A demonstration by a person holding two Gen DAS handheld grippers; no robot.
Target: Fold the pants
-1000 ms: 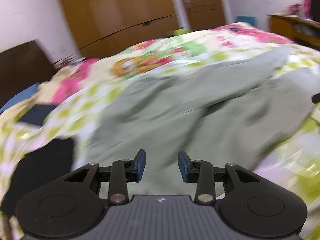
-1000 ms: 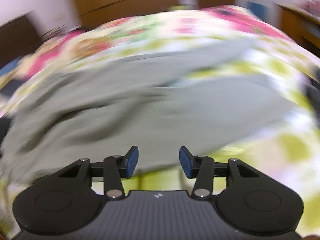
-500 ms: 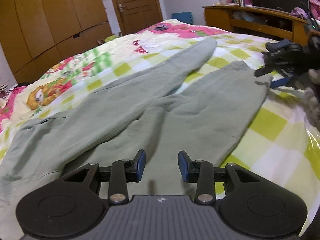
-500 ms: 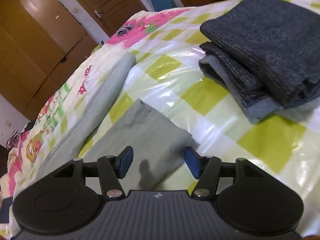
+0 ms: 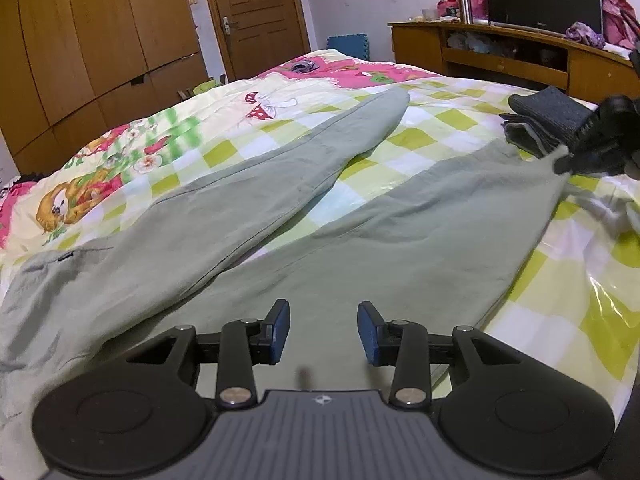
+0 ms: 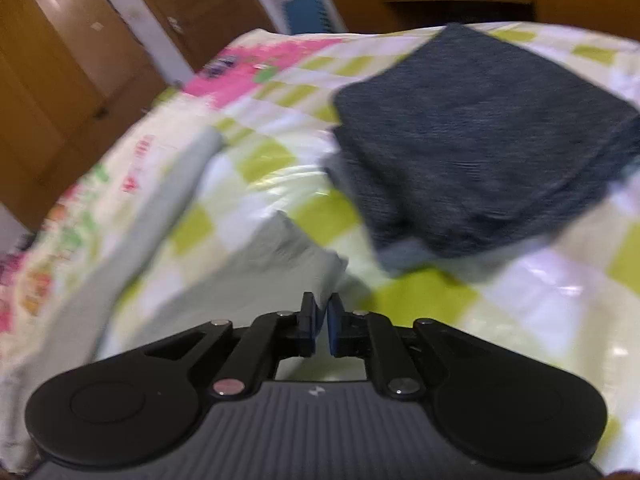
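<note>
Grey-green pants (image 5: 280,216) lie spread on the bed, waist at the left, two legs running to the far right. My left gripper (image 5: 323,330) is open and empty, low over the near leg. My right gripper (image 6: 321,322) is shut on the hem of the near pant leg (image 6: 280,256); it also shows in the left wrist view (image 5: 576,158) at the leg's far end. The far leg (image 6: 176,184) lies flat to the left in the right wrist view.
A folded dark grey garment (image 6: 480,136) lies on the checked bedspread (image 5: 440,128) just right of the held hem. Wooden wardrobes (image 5: 80,40), a door and a wooden desk (image 5: 520,60) with a monitor stand beyond the bed.
My right gripper went from open to shut on the near leg's hem. The left gripper stayed open and drifted slightly over the pants.
</note>
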